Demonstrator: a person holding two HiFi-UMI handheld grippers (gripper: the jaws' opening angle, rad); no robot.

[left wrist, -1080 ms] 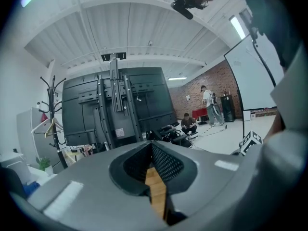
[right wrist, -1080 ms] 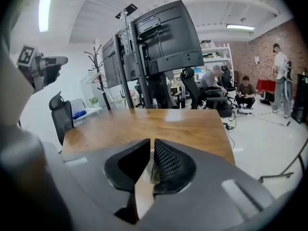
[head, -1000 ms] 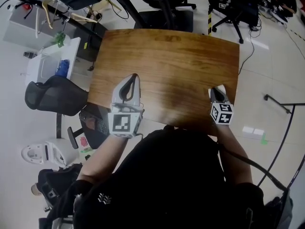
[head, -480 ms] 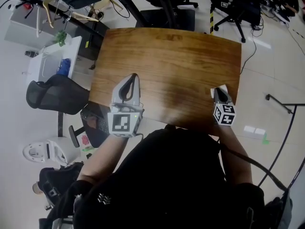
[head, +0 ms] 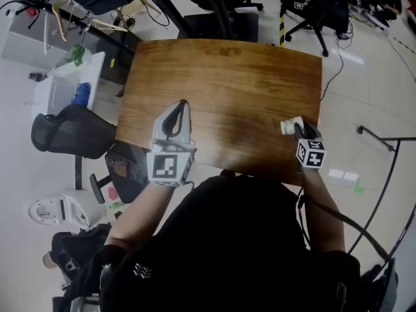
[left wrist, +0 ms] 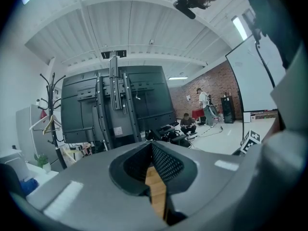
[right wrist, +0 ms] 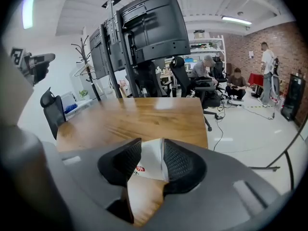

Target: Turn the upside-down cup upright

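A white paper cup [head: 289,127] with a red logo stands near the front right corner of the wooden table [head: 227,77]. In the right gripper view the cup [right wrist: 153,163] looks wider at its base and sits between the two black pads. My right gripper [head: 296,129] [right wrist: 151,153] is tilted down at it. Its jaws have just been opening and now stand wide around the cup, with no firm press visible. My left gripper [head: 182,104] [left wrist: 150,150] hovers over the table's front left part, shut, holding nothing.
The table's right edge and front edge lie close to the cup. A black office chair [head: 68,132] and a white cart [head: 68,86] stand left of the table. More chairs [head: 221,21] and a large screen stand [right wrist: 144,32] are beyond the far edge.
My right gripper has shifted right and toward the front corner, and its jaws have gone from shut to wide apart around the cup. The left gripper has stayed put.
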